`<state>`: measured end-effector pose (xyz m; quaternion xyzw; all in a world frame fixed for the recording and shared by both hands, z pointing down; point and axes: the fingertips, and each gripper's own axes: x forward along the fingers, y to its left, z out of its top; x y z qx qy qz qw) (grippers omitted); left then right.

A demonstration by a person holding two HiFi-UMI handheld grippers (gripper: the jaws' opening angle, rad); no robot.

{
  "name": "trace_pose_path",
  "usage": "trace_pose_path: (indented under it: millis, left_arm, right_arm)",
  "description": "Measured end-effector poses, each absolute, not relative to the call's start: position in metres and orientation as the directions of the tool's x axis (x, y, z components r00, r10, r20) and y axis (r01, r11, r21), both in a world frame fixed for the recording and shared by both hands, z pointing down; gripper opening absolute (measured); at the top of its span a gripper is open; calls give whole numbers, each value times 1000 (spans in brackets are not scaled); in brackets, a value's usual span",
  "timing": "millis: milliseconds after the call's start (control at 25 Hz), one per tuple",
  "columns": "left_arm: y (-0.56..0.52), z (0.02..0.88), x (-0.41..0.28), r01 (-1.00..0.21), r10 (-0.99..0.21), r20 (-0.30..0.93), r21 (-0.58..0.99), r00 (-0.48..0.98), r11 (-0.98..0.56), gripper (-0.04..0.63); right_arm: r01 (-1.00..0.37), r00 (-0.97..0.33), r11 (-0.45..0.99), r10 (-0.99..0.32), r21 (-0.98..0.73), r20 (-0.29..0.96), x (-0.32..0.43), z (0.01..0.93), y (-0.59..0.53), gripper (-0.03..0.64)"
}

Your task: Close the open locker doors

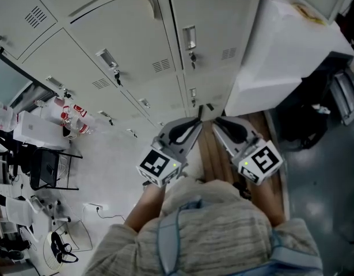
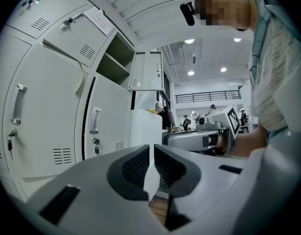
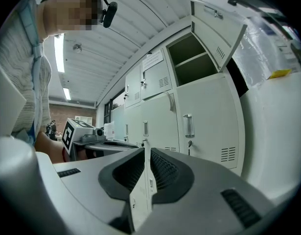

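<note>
- The person's grey heathered shirt (image 1: 223,234) fills the bottom of the head view, with both forearms reaching forward from it.
- The left gripper (image 2: 151,166) is held in front of the body. Its dark ribbed pads are pressed together and nothing sits between them.
- The right gripper (image 3: 146,173) is level with it, and its jaws are likewise closed on nothing. In the head view the two tips lie near each other but apart, both aimed towards the foot of the lockers.
- A strip of brown wooden floor (image 1: 206,154) shows under and between the two grippers.
- The bank of pale grey metal lockers (image 1: 125,56) stands just ahead. The tall doors nearest the grippers are closed, each with a chrome handle and a lock below it.
- High at the end of the bank is the open upper compartment (image 3: 192,58), with a shelf across it. Its small grey door (image 3: 216,18) is swung outward, well apart from both grippers.
- A white boxy cabinet (image 3: 275,131) stands just beside that end of the bank, with a small yellow thing (image 3: 280,73) on top.
- Farthest off, the left gripper view shows round ceiling lights (image 2: 189,41) and a few small figures.
</note>
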<state>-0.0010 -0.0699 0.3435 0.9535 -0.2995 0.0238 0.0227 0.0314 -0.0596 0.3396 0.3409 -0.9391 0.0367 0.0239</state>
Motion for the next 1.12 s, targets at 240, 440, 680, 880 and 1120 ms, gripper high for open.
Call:
trace_pose_path:
  millis: [240, 440, 680, 880, 1120]
  left_arm:
    - [-68, 337, -6, -556, -555, 42, 21, 831, -831, 25]
    - [-66, 337, -19, -551, -549, 51, 17, 834, -835, 25]
    - [-66, 343, -41, -553, -552, 54, 27, 832, -832, 25]
    - [-67, 347, -55, -563, -560, 56, 37, 826, -826, 25]
    - [-67, 345, -62, -560, -558, 48, 39, 828, -828, 25]
  right_arm:
    - [-609, -792, 792, -606, -32, 81, 16, 338, -53, 29]
    - [-603, -797, 797, -600, -33, 71, 1, 340, -52, 5]
    - [-592, -804, 806, -590, -9, 75, -21, 344, -53, 3]
    - [-574, -814, 819, -573, 21, 91, -38, 348, -56, 2]
    - [-557, -824, 830, -557, 33, 99, -50, 345, -57, 2]
